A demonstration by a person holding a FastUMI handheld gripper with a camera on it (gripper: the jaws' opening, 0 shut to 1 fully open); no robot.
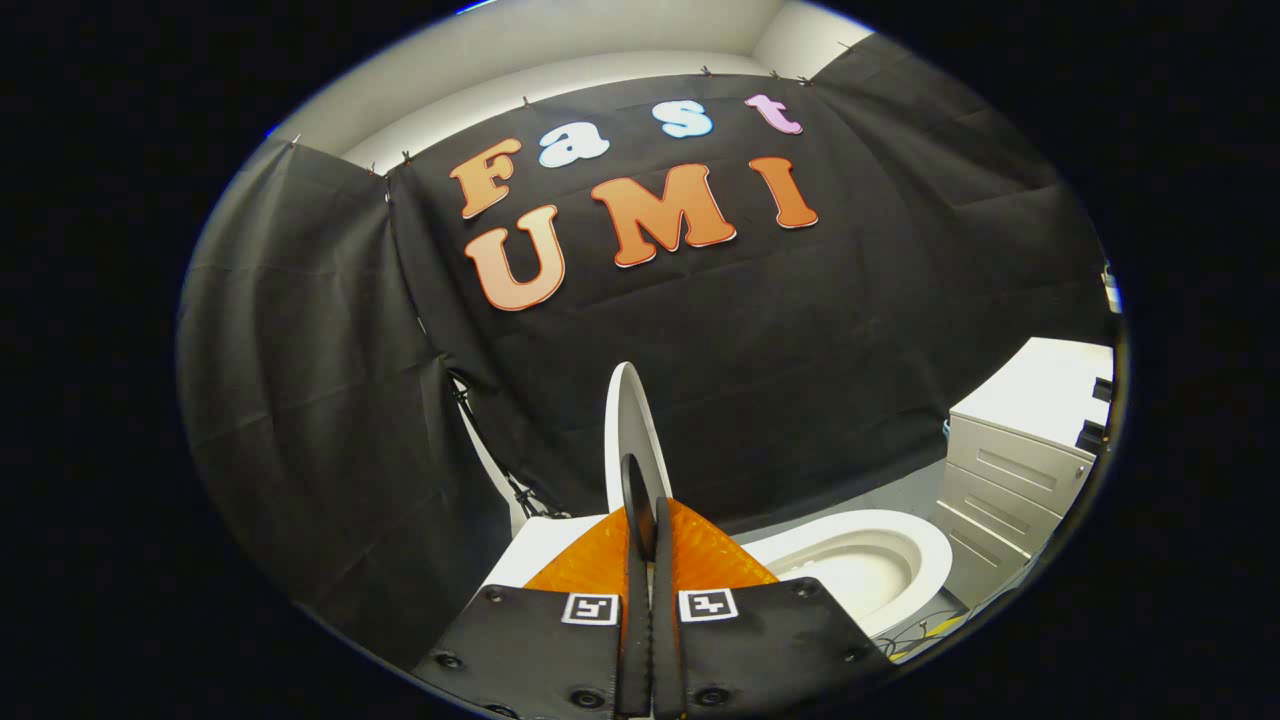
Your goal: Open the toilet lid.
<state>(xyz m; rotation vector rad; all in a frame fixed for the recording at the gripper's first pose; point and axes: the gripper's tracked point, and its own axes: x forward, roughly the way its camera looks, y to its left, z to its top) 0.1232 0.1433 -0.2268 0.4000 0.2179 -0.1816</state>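
The white toilet lid (628, 420) stands raised, nearly upright and seen edge-on, rising from between my fingers. My gripper (647, 497) is shut on the lid's edge, one finger on each side of it. To the right of the fingers, the toilet's white seat ring (925, 560) and the open bowl (850, 570) lie uncovered. The lid's lower part and its hinge are hidden behind the gripper body.
A white flat surface, perhaps the tank top (540, 555), lies left of the fingers. A white drawer cabinet (1020, 470) stands to the right beyond the bowl. Cables (925, 630) lie on the grey floor near the bowl. Black cloth walls close in behind and on the left.
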